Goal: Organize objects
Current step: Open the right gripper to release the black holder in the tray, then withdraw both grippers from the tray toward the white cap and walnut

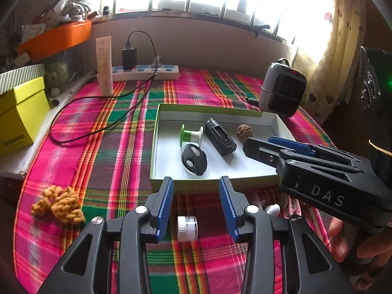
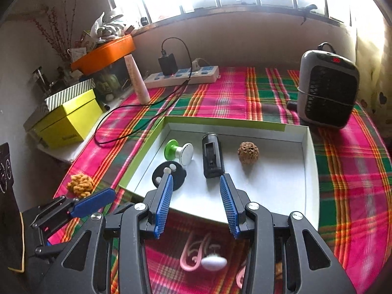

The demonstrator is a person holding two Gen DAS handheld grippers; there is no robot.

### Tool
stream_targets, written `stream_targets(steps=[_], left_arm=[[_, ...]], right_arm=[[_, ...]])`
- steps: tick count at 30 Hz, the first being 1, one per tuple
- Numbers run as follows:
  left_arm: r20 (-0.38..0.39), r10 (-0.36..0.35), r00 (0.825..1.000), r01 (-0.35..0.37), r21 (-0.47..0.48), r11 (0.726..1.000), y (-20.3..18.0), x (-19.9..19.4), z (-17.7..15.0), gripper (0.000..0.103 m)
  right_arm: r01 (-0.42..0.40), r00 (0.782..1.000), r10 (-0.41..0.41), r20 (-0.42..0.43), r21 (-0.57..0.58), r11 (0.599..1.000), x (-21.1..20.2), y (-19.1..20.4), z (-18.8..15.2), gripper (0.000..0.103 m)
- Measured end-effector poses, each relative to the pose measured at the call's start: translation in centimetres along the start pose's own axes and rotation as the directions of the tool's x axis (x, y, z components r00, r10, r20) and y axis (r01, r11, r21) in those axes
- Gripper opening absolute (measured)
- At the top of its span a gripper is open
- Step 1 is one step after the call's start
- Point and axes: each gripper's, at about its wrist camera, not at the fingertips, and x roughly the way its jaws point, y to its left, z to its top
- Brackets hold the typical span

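Tech A: What risks applied? The left gripper (image 1: pixel 196 205) stood with jaws apart and empty, the small white jar (image 1: pixel 187 227) lying on the cloth between and below them.

Tech B: The jar lay on its side; a nudge from 1 pad could have rolled it away. The right gripper (image 2: pixel 195 202) was also parted and empty, angled down over the box (image 2: pixel 311 171) holding 4 items. The 2 grippers were close; crossing paths could have caused a collision.
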Motion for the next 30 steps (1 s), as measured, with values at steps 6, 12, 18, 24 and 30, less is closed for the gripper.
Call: stream_targets(steps=[6, 12, 18, 24, 30], left_arm=[[0.003, 0.001, 1.0, -0.001, 0.005, 1.0, -0.2, -0.7, -0.8, 0.038], [-0.015, -0.014, 1.0, 0.014, 0.011, 1.0, 0.1, -0.9, -2.0, 0.041], [-0.038, -0.036, 0.999, 0.036, -0.001, 0.999, 0.8, -0.9, -3.3, 0.044], [-0.054, -0.045, 0.998, 0.044, -0.02, 0.999, 1.4, -0.6, -4.1, 0.045], [-0.07, -0.053, 0.996, 0.052, -0.022, 0.998, 1.3, -0.1, -4.4, 0.045]], right_arm=[[0.002, 1.0, -0.002, 0.005, 0.012, 1.0, -1.0, -0.1, -1.4, 0.041], [0.039, 0.999, -0.039, 0.012, -0.012, 0.999, -2.0, 0.0, -2.8, 0.041], [0.062, 0.998, -0.062, 0.027, 0.003, 0.998, -3.2, -0.6, -4.2, 0.041], [0.088, 0.996, -0.088, 0.024, 0.026, 0.996, -3.9, -1.8, -5.6, 0.041], [0.106, 0.994, -0.107, 0.031, 0.044, 0.993, -4.5, -2.8, -6.2, 0.041]])
